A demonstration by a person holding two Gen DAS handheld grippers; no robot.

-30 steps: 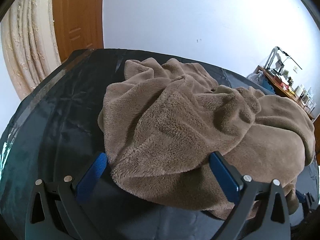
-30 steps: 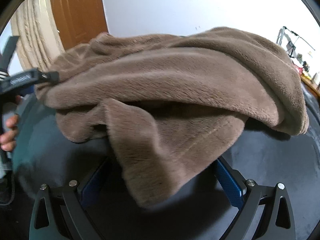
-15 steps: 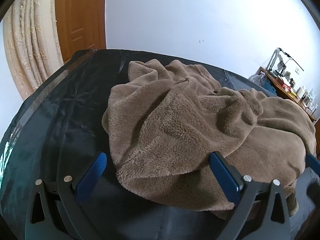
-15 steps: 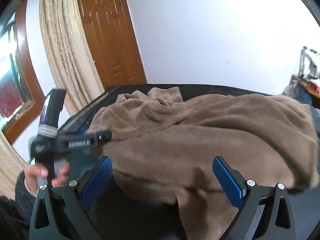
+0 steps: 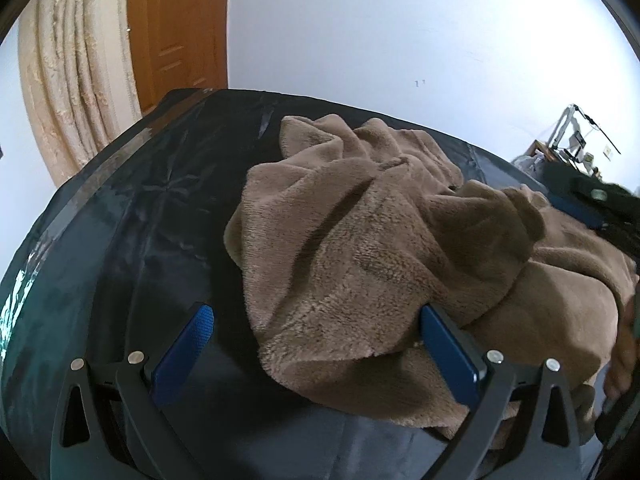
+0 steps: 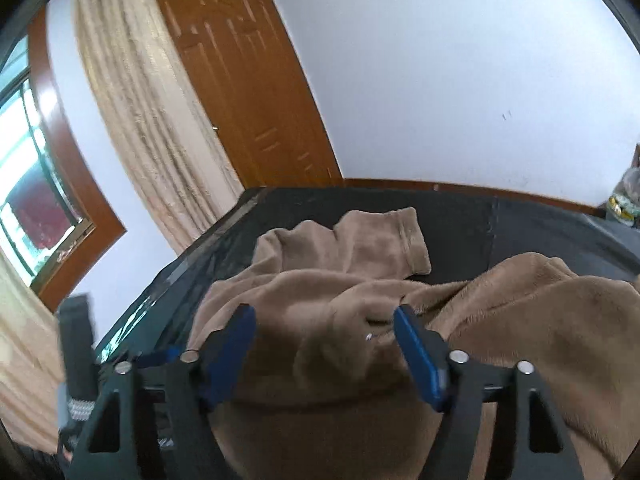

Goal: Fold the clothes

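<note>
Both grippers stand with blue fingers spread, gripping nothing, over the crumpled brown fleece garment [image 5: 372, 264] heaped on the black-covered table [image 5: 132, 240]. Left gripper [image 5: 316, 340] straddles its near edge; only this view catches a hand [image 5: 624, 356] at right. Right gripper [image 6: 324, 344] alone shows a cuffed sleeve end [image 6: 380, 240], wooden door [image 6: 248, 80], beige curtain [image 6: 140, 120] and window [image 6: 28, 200].

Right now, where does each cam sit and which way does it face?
Left wrist: on the left hand-held gripper, low over the black table, facing the crumpled brown fleece garment; its two blue fingers and a hand at right show.
Right wrist: on the right hand-held gripper, above the garment, facing the door and curtain; its own fingers show.
Shared: garment, table, door, curtain.
</note>
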